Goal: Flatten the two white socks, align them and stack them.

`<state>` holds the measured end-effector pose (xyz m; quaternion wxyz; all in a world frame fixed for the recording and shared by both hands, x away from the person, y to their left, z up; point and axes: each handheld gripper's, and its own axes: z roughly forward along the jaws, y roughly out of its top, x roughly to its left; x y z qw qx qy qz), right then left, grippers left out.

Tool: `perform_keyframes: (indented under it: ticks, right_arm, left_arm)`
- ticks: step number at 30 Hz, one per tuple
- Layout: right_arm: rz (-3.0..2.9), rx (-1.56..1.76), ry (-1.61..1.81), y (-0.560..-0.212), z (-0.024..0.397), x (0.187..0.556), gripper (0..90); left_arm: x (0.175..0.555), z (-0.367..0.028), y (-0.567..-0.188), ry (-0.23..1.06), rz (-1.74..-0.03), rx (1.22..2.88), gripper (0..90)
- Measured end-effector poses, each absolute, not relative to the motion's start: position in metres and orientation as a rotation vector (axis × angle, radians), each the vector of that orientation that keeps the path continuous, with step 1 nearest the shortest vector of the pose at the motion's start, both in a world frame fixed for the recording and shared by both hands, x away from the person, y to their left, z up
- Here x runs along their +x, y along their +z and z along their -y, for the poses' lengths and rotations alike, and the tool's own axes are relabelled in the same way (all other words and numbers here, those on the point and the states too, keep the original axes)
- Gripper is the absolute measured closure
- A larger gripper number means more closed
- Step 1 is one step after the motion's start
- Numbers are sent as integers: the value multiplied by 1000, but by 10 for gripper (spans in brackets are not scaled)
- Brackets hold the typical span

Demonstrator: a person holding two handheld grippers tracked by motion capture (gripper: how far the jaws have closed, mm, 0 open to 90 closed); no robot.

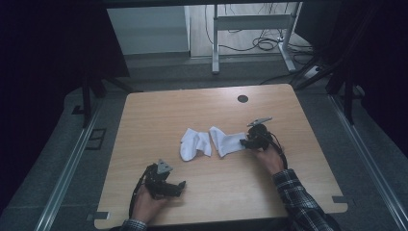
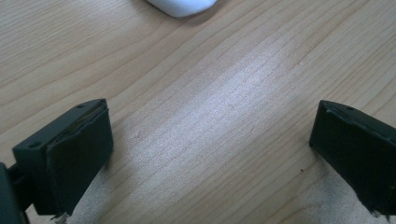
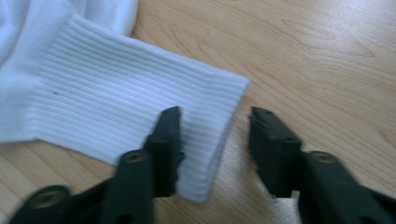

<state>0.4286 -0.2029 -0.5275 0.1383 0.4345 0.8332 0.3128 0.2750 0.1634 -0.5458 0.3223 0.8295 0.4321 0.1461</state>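
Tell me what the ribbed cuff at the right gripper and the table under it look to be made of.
Sock cuff: a soft knitted fabric, likely cotton blend, white and matte; the fine parallel ribs and limp folded edge point to that.
Table: wood or wood-look laminate, pale with a light sheen; grain lines and a soft glare show, but which one is unclear.

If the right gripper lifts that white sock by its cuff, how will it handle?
Likely floppy: the white sock lies flat and creased, so the foot should dangle. Probably light, thin knit. The ribbed cuff should grip well; the right gripper straddles only its edge.
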Motion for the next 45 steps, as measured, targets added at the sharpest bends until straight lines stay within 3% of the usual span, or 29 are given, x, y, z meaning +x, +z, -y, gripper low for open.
perform_keyframes:
  ticks: [3, 5, 10, 31, 37, 40, 45]
  right_arm:
    - [-2416, 1276, 908, -526, 208, 427, 787]
    - [-2433, 1281, 896, -525, 209, 426, 812]
    - [-2448, 1328, 947, -509, 215, 424, 819]
    - [-2440, 1138, 1329, -355, 166, 408, 822]
    - [-2361, 1055, 1400, -309, 168, 395, 823]
    - [-2334, 1070, 1366, -307, 179, 393, 822]
    - [-2340, 1160, 1279, -338, 205, 398, 821]
  left_arm:
    - [275, -163, -546, 384, -1134, 2178, 0]
    - [275, -163, -546, 384, -1134, 2178, 0]
    - [275, -163, -546, 383, -1134, 2178, 0]
    - [275, -164, -546, 386, -1132, 2179, 0]
    - [275, -164, -546, 381, -1136, 2182, 0]
    - [275, -164, -545, 385, -1131, 2186, 0]
    - [275, -163, -546, 386, -1133, 2179, 0]
